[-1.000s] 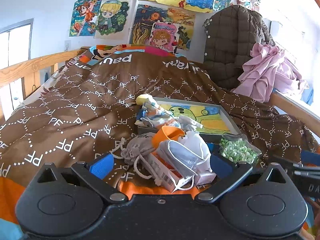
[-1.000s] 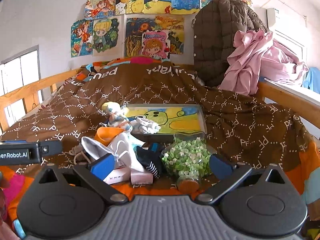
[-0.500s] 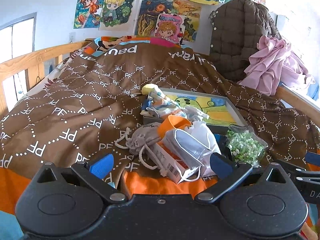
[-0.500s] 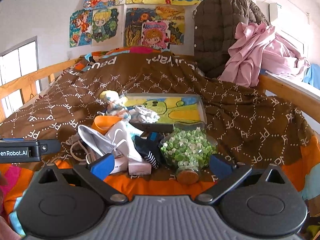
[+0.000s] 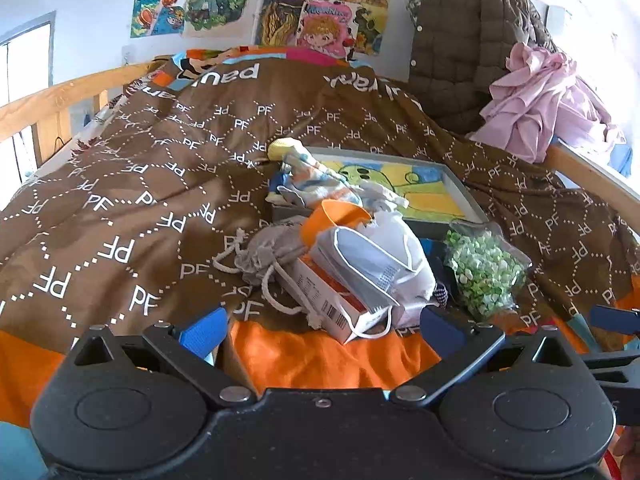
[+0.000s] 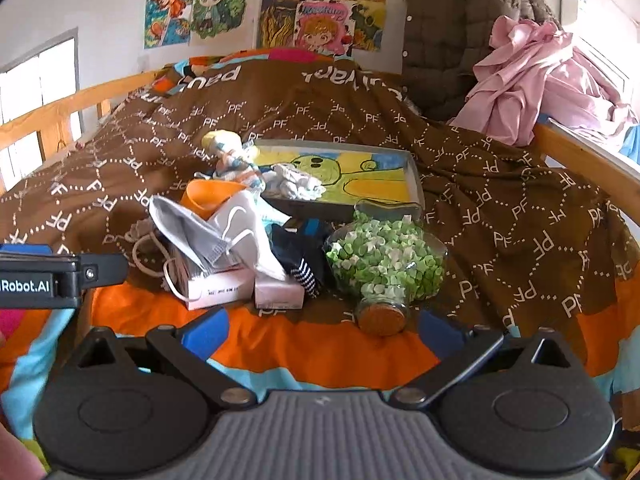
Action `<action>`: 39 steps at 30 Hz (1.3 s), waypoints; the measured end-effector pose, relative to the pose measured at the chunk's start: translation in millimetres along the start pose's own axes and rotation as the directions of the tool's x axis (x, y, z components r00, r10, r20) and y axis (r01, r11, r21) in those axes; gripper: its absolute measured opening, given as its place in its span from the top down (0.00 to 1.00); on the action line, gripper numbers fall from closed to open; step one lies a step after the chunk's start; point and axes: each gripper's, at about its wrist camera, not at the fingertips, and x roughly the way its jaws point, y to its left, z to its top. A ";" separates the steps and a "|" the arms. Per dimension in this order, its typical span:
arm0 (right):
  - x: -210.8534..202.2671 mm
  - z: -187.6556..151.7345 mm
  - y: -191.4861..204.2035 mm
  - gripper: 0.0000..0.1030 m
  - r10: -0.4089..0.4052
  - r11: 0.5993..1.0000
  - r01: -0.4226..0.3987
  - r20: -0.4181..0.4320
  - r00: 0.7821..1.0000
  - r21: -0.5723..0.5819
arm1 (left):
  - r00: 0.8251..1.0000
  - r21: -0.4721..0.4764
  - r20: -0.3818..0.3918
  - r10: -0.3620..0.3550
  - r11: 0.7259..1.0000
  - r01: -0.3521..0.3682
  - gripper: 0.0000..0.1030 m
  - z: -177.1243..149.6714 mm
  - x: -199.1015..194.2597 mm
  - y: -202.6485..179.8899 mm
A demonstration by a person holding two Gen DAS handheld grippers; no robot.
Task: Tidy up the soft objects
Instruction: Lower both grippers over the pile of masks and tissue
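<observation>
A pile of soft things lies on the brown bedspread: a white face mask (image 5: pixel 372 260) (image 6: pixel 208 228), a grey drawstring pouch (image 5: pixel 268 256), dark striped socks (image 6: pixel 300 256), a patterned sock (image 5: pixel 316 180) (image 6: pixel 232 156) and a white cloth (image 6: pixel 296 180) at the edge of a grey tray (image 5: pixel 460 196) (image 6: pixel 412 176). My left gripper (image 5: pixel 320 326) is open and empty, just short of the pile. My right gripper (image 6: pixel 320 330) is open and empty, in front of the jar.
A jar of green and white bits (image 6: pixel 384 264) (image 5: pixel 484 272) lies on its side beside the pile. White boxes (image 6: pixel 224 286), an orange cup (image 6: pixel 208 196). A wooden rail (image 5: pixel 52 100) at left, a brown jacket (image 5: pixel 468 48) and pink cloth (image 6: pixel 528 80) at right.
Both grippers have drawn back toward the foot of the bed; more of the orange edge shows. The pile has not moved. Both stay open.
</observation>
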 end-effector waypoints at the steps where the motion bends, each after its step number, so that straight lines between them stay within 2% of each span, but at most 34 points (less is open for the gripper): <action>1: 2.6 0.8 0.8 0.00 -0.002 1.000 0.002 -0.004 1.000 -0.018 | 1.000 0.002 -0.005 0.001 1.000 -0.001 0.01 -0.8 1.1 -0.3; 7: 18.8 5.2 10.7 0.00 0.066 0.991 -0.069 -0.033 0.997 -0.112 | 1.000 0.001 -0.024 -0.002 1.000 0.002 0.01 -0.7 10.1 1.4; 14: 33.0 7.6 20.7 0.00 0.118 0.963 -0.126 -0.048 0.992 -0.237 | 0.999 0.005 -0.034 -0.013 1.000 0.013 0.01 3.0 26.9 5.3; 21: 40.8 13.1 20.7 0.00 0.146 0.919 -0.130 0.014 0.989 -0.372 | 0.998 -0.026 -0.037 -0.045 0.999 0.044 0.01 7.1 35.7 9.9; 23: 45.9 13.3 18.2 0.00 0.157 0.911 -0.133 0.030 0.987 -0.389 | 0.998 -0.037 -0.032 -0.057 0.998 0.055 0.01 7.8 37.9 10.6; 30: 69.5 13.1 19.3 0.00 0.169 0.905 -0.136 0.045 0.985 -0.404 | 0.994 -0.046 0.081 -0.071 0.996 0.075 0.01 9.4 35.6 8.8; 36: 73.8 17.7 17.1 0.00 0.172 0.909 -0.134 0.062 0.983 -0.394 | 0.993 -0.084 0.078 -0.087 0.992 0.094 0.01 9.9 45.7 11.0; 39: 75.6 17.7 17.7 0.00 0.177 0.902 -0.136 0.063 0.982 -0.409 | 0.994 -0.090 0.050 -0.099 0.991 0.103 0.01 7.8 50.1 12.1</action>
